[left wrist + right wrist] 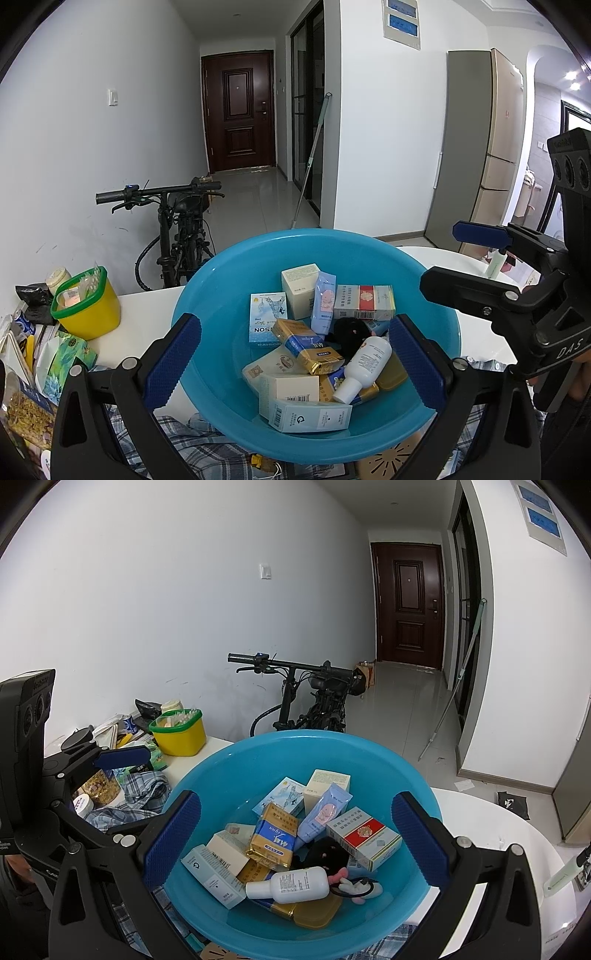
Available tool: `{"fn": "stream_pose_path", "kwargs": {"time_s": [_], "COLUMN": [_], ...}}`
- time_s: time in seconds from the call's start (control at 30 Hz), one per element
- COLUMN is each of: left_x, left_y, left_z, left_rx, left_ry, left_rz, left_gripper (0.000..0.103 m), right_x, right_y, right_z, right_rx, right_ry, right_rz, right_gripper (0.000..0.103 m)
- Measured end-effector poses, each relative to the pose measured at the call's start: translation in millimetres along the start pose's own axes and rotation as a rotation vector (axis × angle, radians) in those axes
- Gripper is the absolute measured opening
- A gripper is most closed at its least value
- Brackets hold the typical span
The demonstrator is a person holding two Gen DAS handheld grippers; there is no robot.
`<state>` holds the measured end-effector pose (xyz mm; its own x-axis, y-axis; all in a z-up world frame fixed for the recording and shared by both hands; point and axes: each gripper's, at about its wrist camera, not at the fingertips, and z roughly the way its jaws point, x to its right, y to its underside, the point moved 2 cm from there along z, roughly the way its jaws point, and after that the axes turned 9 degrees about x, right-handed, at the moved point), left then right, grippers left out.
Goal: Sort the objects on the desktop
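Observation:
A blue plastic basin (221, 280) stands on the white table and holds several small boxes, a white bottle (364, 363), a pale blue tube (323, 301) and a red-and-white carton (364, 302). My left gripper (293, 363) is open and empty above the basin's near side. My right gripper (295, 843) is also open and empty over the basin (229, 760). The right gripper also shows at the right of the left wrist view (461, 258), and the left gripper shows at the left of the right wrist view (122, 757). The bottle (291, 886) lies near the front.
A yellow tub with a green rim (88, 306) stands at the table's left, among snack packets (62, 354). A checked cloth (140, 797) lies under the basin's near-left side. A pale tube (565, 875) lies on the table to the right. A bicycle (177, 225) stands behind the table.

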<state>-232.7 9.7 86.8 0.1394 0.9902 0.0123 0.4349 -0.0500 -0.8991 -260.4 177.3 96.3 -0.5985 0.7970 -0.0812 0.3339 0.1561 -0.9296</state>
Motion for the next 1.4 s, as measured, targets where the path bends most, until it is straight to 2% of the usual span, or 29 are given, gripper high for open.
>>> {"fn": "stream_pose_path", "kwargs": {"time_s": [1.4], "left_x": [-3.3], "left_y": [-0.9], "left_z": [1.1], "left_rx": [0.004], "left_ry": [-0.026], "left_rz": [-0.001], "left_gripper": [0.103], "right_x": [0.4], "right_y": [-1.6], "right_z": [-1.4], "right_rx": [-0.015], "right_ry": [0.007], "right_rz": [-0.01], "right_gripper": [0.103]}}
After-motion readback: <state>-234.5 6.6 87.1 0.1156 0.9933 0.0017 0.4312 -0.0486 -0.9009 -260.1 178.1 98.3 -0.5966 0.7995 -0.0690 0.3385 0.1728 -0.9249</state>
